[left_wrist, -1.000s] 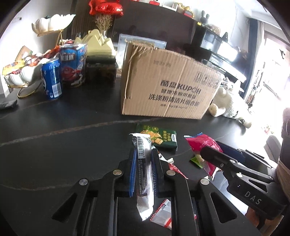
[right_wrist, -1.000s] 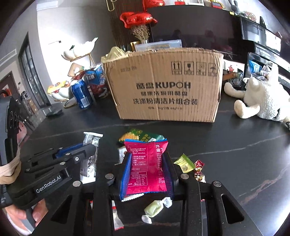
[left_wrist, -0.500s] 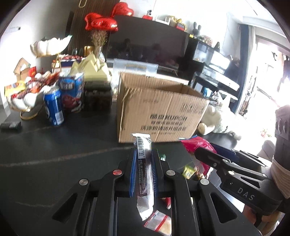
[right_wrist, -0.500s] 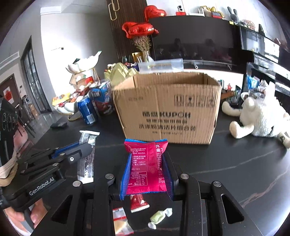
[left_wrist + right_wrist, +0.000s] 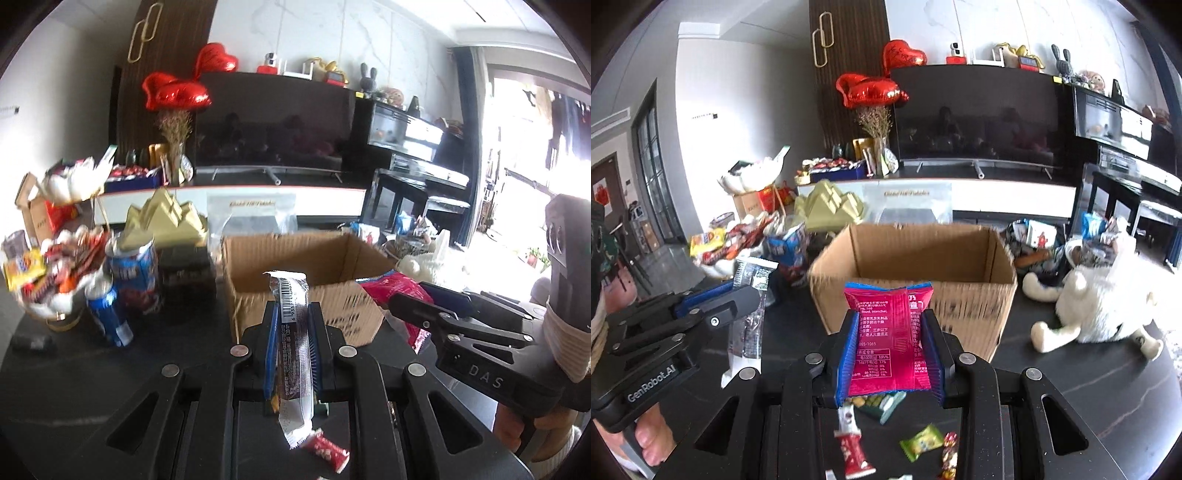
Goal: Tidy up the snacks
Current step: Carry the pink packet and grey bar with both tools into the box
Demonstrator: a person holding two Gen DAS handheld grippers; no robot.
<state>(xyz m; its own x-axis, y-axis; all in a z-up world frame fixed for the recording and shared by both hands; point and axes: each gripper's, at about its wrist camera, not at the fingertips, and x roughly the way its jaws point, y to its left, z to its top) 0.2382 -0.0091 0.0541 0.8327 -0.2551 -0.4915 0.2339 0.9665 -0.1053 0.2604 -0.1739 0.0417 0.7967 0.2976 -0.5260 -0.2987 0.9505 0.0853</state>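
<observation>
Left hand-held gripper (image 5: 291,349) is clamped on a long silver-and-dark snack bar (image 5: 291,354), pads pinching mid-length, barcode end sticking up ahead of the fingers, tail hanging below them. Right hand-held gripper (image 5: 890,354) is clenched on a pink snack packet (image 5: 891,339), gripped across its lower half, top seam standing free above the pads. Both are thin film wrappers: light, soft, crinkly, likely slippery, contents probably crushable, so a mid-body pinch with modest force looks right; grabbing a seam end would let them flop. Both hand-held grippers are raised off the desk (image 5: 1071,398), level, pointing forward side by side, each visible at the edge of the other's view. The open cardboard box (image 5: 923,291) sits directly ahead and slightly below, mouth up, no contents visible from this angle. Loose candies remain on the desk under the right hand-held gripper: a red one (image 5: 855,452), a green one (image 5: 921,446). Judging by pose, next is reach over the rim and release
</observation>
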